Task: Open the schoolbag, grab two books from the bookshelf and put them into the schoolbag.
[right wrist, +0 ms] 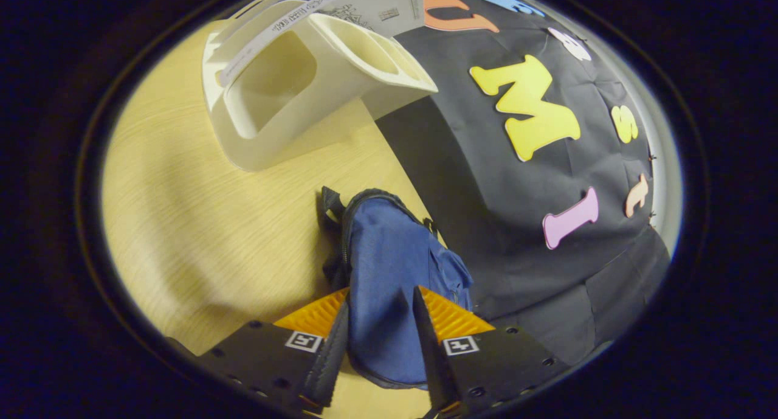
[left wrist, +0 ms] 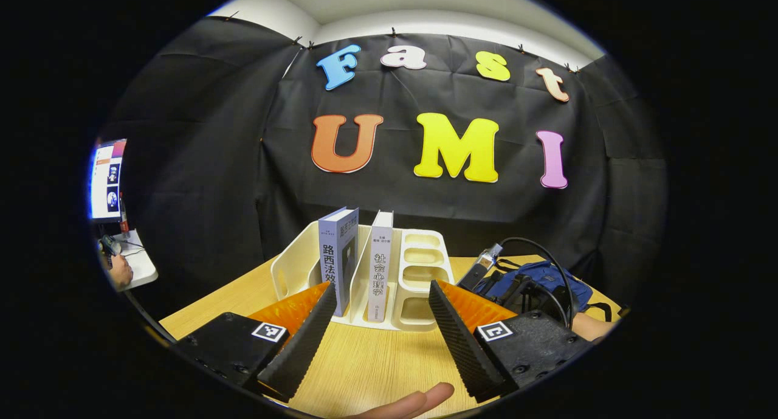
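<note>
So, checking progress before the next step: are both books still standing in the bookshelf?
Yes. Both books stand upright in the bookshelf.

The left gripper view looks level across the table (left wrist: 364,358) at the bookshelf (left wrist: 419,267). The right gripper view looks down, close over the schoolbag (right wrist: 389,273). Both see the bookshelf.

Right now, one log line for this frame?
left gripper: open, facing two books in rack | right gripper: fingers straddle blue schoolbag, grip unclear | books in bag: none seen
</note>
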`<action>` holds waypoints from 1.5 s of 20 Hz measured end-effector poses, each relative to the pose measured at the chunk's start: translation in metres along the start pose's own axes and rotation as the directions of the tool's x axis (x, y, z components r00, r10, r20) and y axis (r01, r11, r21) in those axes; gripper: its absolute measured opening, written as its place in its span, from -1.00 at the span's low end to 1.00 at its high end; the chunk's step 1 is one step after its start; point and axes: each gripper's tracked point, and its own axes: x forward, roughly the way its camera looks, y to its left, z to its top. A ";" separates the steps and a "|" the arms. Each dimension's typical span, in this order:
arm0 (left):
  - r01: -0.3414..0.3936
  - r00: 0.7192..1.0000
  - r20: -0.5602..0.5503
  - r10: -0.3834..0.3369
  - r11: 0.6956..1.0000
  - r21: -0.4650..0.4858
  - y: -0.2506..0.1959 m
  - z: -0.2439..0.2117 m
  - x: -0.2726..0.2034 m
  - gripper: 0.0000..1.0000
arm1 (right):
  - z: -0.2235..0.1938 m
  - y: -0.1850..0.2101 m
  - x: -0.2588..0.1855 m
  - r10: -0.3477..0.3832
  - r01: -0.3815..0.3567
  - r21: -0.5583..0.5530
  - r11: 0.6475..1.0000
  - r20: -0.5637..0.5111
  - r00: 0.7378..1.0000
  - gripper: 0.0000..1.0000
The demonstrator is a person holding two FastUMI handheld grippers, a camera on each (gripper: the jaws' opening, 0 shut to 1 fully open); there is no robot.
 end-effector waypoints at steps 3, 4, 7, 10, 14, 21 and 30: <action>0.001 1.000 0.007 -0.001 1.000 0.002 0.001 0.002 0.001 0.95 | 0.008 -0.009 0.012 -0.072 0.072 -0.013 0.997 0.016 0.997 0.06; 0.001 1.000 0.006 -0.001 1.000 0.001 0.002 0.001 0.001 0.96 | 0.008 -0.009 0.018 -0.079 0.079 0.012 0.997 0.015 0.997 0.04; -0.006 1.000 -0.001 0.006 1.000 -0.003 0.007 0.000 0.003 0.96 | 0.014 0.000 0.024 -0.011 0.008 0.078 0.997 0.042 0.999 -0.37; -0.015 1.000 -0.012 0.015 1.000 -0.006 0.012 -0.003 0.006 0.96 | 0.020 -0.008 0.022 0.007 -0.017 0.113 0.993 0.089 0.996 -0.70; -0.039 0.999 -0.033 0.040 0.999 0.008 0.017 -0.010 0.012 0.96 | 0.022 -0.012 0.023 0.050 -0.071 0.159 0.985 0.132 0.990 -0.84; -0.076 0.994 -0.072 0.087 0.986 0.147 0.013 -0.033 0.035 0.96 | 0.018 -0.015 0.015 0.194 -0.236 0.251 0.939 0.180 0.964 -0.84; -0.020 0.993 -0.114 0.037 0.989 0.150 -0.008 -0.021 0.088 0.96 | 0.012 -0.079 0.003 0.236 -0.355 0.413 0.839 0.311 0.921 -0.84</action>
